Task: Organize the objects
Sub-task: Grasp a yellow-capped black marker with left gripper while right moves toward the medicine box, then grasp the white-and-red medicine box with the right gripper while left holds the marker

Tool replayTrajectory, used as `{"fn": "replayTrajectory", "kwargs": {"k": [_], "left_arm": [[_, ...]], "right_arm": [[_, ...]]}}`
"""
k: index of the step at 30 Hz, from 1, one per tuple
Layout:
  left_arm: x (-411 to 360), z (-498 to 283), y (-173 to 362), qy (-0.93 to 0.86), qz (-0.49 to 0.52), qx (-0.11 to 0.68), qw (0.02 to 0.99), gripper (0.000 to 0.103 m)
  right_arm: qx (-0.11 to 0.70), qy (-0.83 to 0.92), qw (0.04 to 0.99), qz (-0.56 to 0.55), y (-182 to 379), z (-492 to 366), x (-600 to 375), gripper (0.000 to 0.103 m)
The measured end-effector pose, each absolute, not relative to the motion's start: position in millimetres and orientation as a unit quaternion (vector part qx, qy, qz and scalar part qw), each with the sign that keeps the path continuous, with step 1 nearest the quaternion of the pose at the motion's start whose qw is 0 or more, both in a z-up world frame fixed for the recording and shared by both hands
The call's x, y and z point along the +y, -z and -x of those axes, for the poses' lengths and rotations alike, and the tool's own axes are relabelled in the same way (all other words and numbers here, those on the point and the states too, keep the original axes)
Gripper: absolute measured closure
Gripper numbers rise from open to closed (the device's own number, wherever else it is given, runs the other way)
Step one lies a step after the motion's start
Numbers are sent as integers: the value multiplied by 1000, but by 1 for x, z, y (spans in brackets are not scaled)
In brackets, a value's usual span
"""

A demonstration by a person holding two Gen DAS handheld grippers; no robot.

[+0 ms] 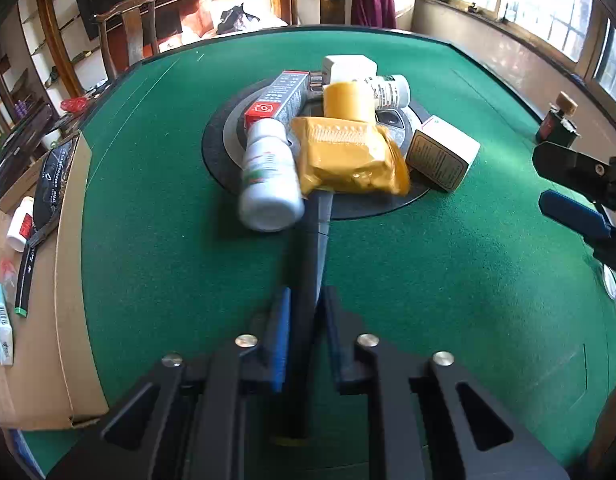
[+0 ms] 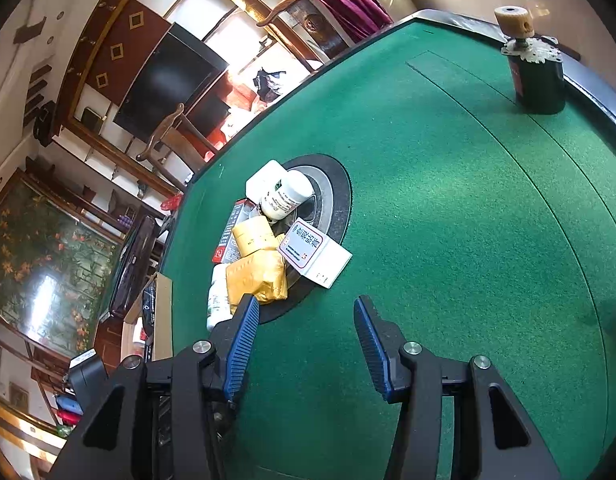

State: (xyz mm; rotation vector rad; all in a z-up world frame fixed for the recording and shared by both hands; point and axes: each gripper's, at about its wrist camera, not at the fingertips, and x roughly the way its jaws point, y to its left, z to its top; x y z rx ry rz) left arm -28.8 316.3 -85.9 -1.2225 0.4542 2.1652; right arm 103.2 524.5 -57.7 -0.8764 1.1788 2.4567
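Observation:
My left gripper (image 1: 308, 294) is shut on a dark slim stick (image 1: 316, 240) that lies along the green felt; its far end runs under a yellow packet (image 1: 349, 158). That packet tops a pile on the table's round black centre (image 1: 220, 160), with a white bottle (image 1: 270, 184), a red-and-grey long box (image 1: 282, 98), a yellow roll (image 1: 347, 100), a second labelled white bottle (image 1: 389, 90) and a printed white box (image 1: 441, 152). My right gripper (image 2: 306, 302) hovers open and empty in front of the pile, near the yellow packet (image 2: 258, 276) and the white box (image 2: 315, 252).
An open cardboard box (image 1: 72, 280) at the table's left edge holds a small bottle, a black strap and a pale carton. A dark jar with a cork top (image 2: 537, 76) stands near the far right rim. Wooden chairs stand behind the table.

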Motion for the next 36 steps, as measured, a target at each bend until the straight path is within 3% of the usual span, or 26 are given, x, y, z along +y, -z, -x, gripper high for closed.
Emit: {"fn": "replayTrajectory", "kwargs": {"k": [3,9,18,20,23,36], "left_arm": [[296,41,87,-824,459,150,298,89],[286,53,89,-848,431,146,273,89],[287,52,88,-851,421,152,274,89],[287,52,88,-852,420,152,273,88],[287,49,89,-852,419,152,273,88],[278,51,87,-849,422,123,292,89]], "right_arm": [[377,-862,157,300,52,-100,525,48],[209,-906,169,325,35,-60,513,32],[83,-904,157,390,60,-7,500,32],[82,-901,147,399,68,-5,502,38],[77,-894,144,418,79,-3,501,67],[148,-899,171,374,51,-38,504,67]]}}
